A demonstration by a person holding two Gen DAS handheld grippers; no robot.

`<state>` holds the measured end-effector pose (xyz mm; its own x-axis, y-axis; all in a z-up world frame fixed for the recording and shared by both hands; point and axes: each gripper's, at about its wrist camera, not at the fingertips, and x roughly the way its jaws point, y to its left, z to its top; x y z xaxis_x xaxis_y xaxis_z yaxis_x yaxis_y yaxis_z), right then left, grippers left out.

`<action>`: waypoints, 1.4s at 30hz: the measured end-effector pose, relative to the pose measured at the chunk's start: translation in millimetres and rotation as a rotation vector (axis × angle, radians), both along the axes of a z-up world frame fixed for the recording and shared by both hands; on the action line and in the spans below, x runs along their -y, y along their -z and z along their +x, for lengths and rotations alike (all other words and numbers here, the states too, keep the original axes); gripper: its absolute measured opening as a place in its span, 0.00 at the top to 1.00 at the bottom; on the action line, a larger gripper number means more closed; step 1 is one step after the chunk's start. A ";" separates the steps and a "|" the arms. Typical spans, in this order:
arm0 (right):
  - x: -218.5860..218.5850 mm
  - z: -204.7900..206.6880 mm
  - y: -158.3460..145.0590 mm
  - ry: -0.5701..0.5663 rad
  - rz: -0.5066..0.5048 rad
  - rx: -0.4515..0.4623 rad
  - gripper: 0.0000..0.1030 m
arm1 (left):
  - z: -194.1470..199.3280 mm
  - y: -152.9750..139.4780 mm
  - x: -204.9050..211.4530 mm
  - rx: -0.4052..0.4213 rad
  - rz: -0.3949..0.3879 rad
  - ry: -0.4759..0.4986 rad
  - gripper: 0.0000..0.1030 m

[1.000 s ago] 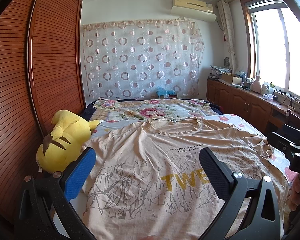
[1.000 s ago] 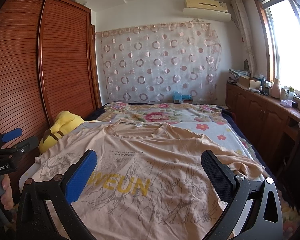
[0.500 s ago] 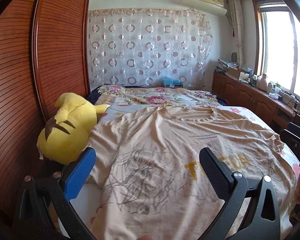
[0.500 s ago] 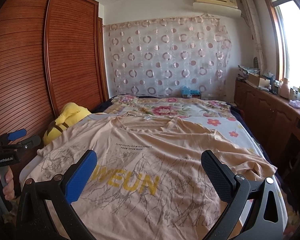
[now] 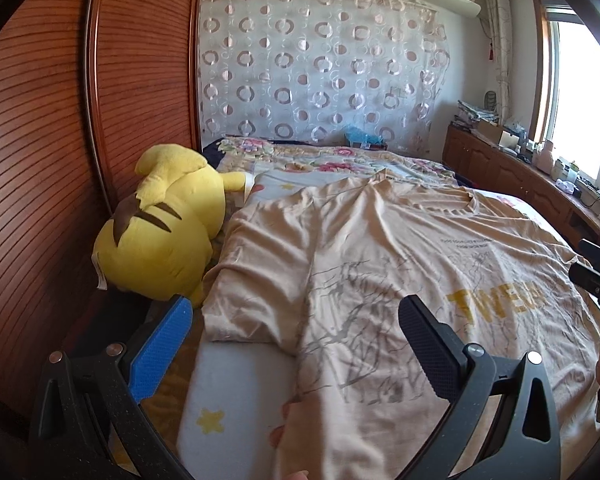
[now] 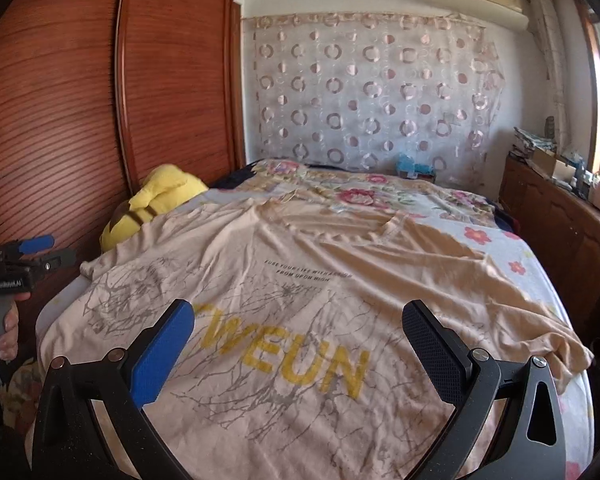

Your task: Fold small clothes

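Left wrist view: our left gripper (image 5: 296, 344) and right gripper (image 6: 300, 344) hang apart, empty, above the shirt (image 6: 320, 280), spread flat to the bed's (image 5: 236, 392) edges; folding hasn't begun.

The T-shirt (image 6: 300, 300) ran off the bottom edge in both views, its hem unseen. It hid part of the yellow plush toy (image 6: 156, 200) in the right view. Small print (image 6: 308, 274) on its chest was too blurred to read. Items on the window-side worktop (image 5: 540, 160) were too small to identify.
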<state>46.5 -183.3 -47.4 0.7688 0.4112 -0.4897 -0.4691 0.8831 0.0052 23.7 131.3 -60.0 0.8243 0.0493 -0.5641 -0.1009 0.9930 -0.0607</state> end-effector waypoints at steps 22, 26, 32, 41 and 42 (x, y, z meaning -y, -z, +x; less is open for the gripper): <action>-43.7 31.7 -1.3 -0.210 -0.100 -0.148 0.00 | 55.2 50.5 -98.8 -0.235 -0.241 0.052 0.30; -43.9 29.3 -7.7 -0.235 -0.095 -0.140 0.00 | 59.3 61.5 -94.2 -0.271 -0.277 0.083 0.44; -42.4 23.8 -0.2 -0.245 -0.105 -0.139 0.00 | 54.7 50.7 -81.0 -0.248 -0.205 0.116 0.77; -32.4 28.5 -1.1 -0.197 -0.081 -0.141 0.00 | 53.0 2.8 -67.9 -0.122 -0.117 0.130 0.98; -29.9 29.5 -1.5 -0.189 -0.076 -0.142 0.00 | 55.4 -2.3 -64.2 -0.113 -0.115 0.138 0.99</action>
<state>76.0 -153.4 -45.9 0.6030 0.4990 -0.6224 -0.6252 0.7802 0.0199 79.1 195.5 -57.7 0.7500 -0.1294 -0.6487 0.0229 0.9852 -0.1701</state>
